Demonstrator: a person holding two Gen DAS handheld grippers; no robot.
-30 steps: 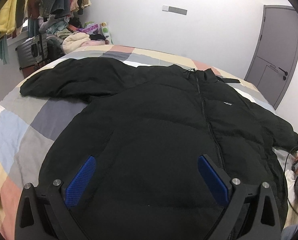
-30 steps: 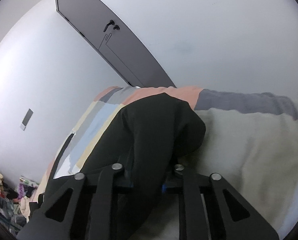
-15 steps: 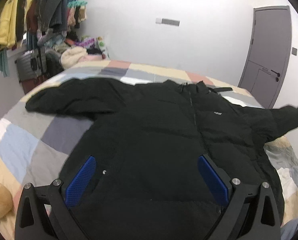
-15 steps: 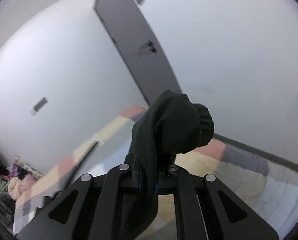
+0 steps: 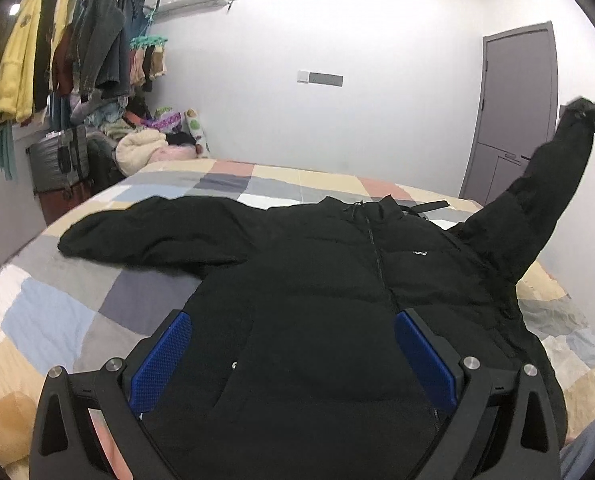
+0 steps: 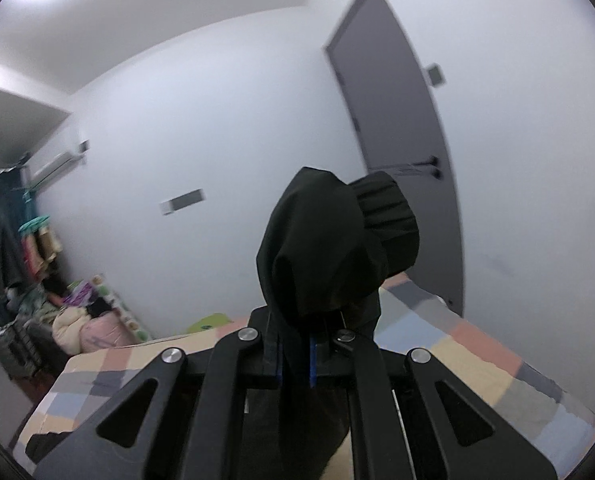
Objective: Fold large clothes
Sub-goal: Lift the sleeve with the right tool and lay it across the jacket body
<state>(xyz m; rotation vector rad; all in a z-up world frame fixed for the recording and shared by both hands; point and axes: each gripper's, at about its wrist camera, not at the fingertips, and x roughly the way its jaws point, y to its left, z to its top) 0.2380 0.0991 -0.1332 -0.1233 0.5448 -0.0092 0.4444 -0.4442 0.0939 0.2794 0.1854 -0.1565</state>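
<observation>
A black padded zip-front jacket is seen spread face-up on a bed covered with a patchwork quilt of pastel squares. One sleeve is laid flat toward the hanging clothes on the rail; the other sleeve is held raised in the air before the grey door. The left tool is held above the jacket's hem, its blue-padded fingers spread wide, nothing between them.

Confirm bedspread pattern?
Patchwork checks on the bedspread: grey, light blue, cream, salmon. Clearest in the left wrist view.
</observation>
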